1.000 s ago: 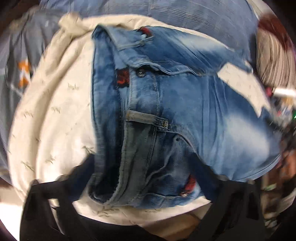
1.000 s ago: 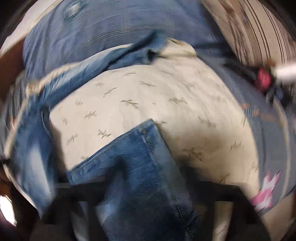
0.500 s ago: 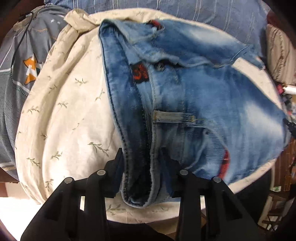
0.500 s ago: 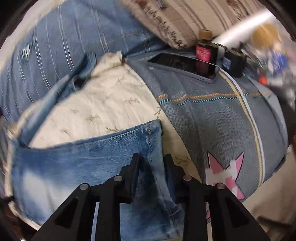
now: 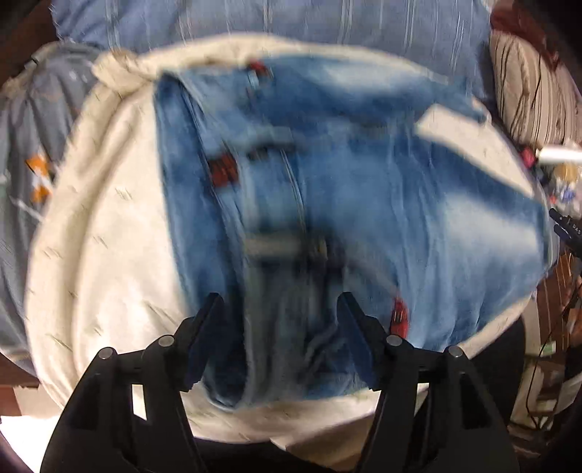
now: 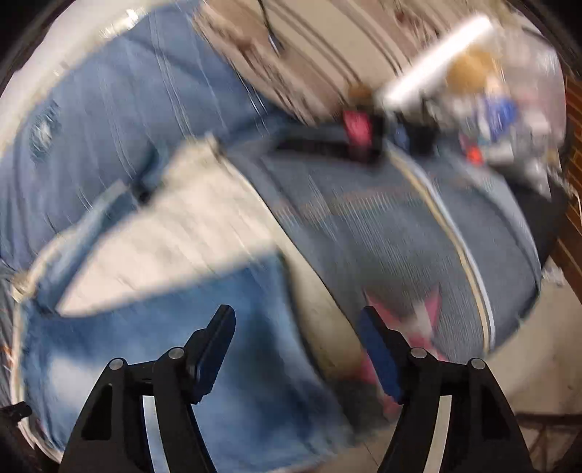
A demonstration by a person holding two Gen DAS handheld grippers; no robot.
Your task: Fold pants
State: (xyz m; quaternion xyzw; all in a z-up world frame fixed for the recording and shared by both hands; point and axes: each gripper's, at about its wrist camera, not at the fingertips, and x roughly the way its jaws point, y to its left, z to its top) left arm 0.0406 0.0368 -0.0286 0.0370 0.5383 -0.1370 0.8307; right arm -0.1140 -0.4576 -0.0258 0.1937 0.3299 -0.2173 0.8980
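Blue washed jeans (image 5: 363,203) lie folded on a cream leaf-print cloth (image 5: 109,247). The waistband end is nearest the left gripper (image 5: 280,313). That gripper is open, its jaws wide either side of the waistband fold, not pinching it. In the right wrist view the jeans (image 6: 152,349) fill the lower left, with their leg-end corner near the right gripper (image 6: 294,327). The right gripper is open, its jaws spread over that corner and the cream cloth (image 6: 189,233). Both views are motion-blurred.
A grey-blue bedspread with a pink star (image 6: 418,313) lies to the right. A blue striped pillow (image 5: 291,22) sits behind the cloth. A striped beige pillow (image 5: 538,87) is at far right. A dark bottle (image 6: 358,134) and small clutter (image 6: 502,109) stand at the back.
Both grippers were shut on the jeans half a second ago. Now both have opened and let the denim go. The jeans rest on the cream cloth. Both cameras are moving.
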